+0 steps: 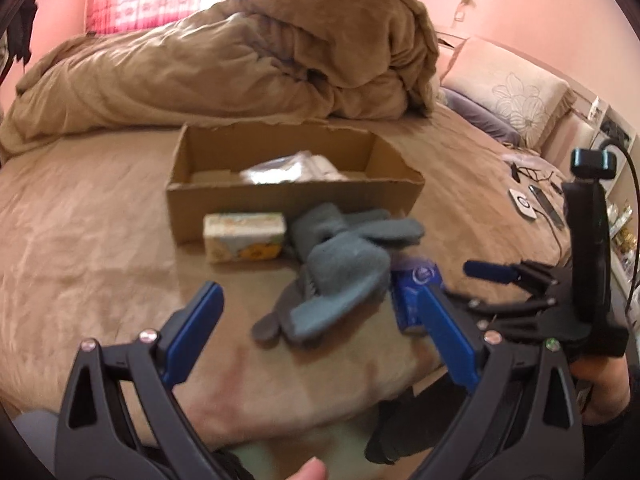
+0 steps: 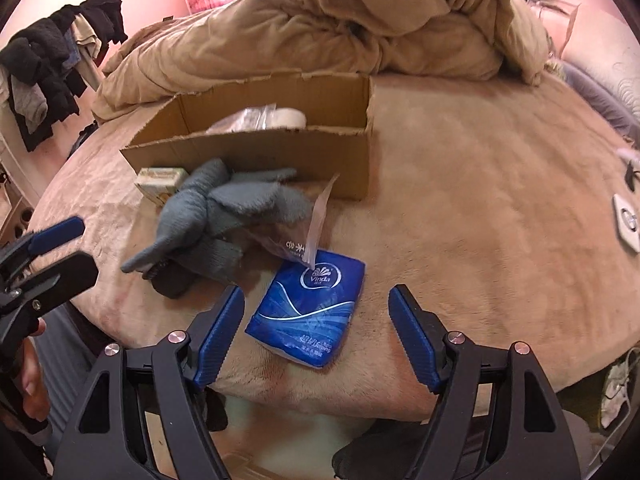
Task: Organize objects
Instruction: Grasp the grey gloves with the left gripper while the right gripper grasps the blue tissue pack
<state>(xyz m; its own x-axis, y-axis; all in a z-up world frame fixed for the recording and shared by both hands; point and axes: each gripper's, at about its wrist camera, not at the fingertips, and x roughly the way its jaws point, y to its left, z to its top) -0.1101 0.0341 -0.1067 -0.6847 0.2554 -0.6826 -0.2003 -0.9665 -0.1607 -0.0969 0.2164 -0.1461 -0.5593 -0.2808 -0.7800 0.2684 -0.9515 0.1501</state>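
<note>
A grey pair of gloves (image 1: 340,272) (image 2: 216,220) lies on the bed in front of an open cardboard box (image 1: 288,200) (image 2: 288,152). A blue Vinda tissue pack (image 2: 308,308) (image 1: 412,292) lies right of the gloves, a clear plastic wrapper (image 2: 316,224) on its far end. A small yellow-white carton (image 1: 245,237) (image 2: 160,182) stands against the box front. A clear bag and white roll (image 1: 292,168) (image 2: 264,118) lie inside the box. My left gripper (image 1: 320,300) is open, just short of the gloves. My right gripper (image 2: 316,304) is open, straddling the tissue pack.
A heaped tan duvet (image 1: 240,52) fills the bed behind the box. Pillows (image 1: 508,96) lie at the right. Cables and small devices (image 1: 532,200) lie on the bed at the right. Dark clothes (image 2: 52,72) hang at the left. The bed's front edge is close below the grippers.
</note>
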